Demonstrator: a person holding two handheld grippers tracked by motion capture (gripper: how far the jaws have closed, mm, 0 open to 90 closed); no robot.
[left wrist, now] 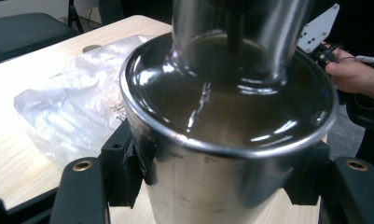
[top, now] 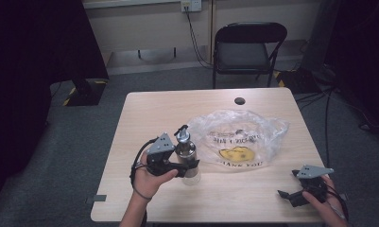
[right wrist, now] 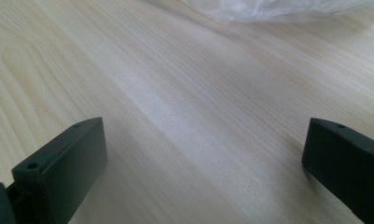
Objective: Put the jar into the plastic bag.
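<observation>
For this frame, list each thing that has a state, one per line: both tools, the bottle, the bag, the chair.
Left tool: shut on the oil bottle's metal body.
Right tool: open, nothing between its jaws, over bare table.
Oil bottle: upright, gripped at mid-body, spout cap on top.
Plastic bag: lying flat and crumpled beside the bottle.
Folding chair: unfolded, unoccupied, beyond the table.

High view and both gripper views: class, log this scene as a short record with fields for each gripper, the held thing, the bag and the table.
left gripper: shut on bottle
bottle: steel, spout on top, upright, beside bag
right gripper: open, nothing between fingers, low over table
bag: clear plastic, flat, mid-table
table: pale wood
</observation>
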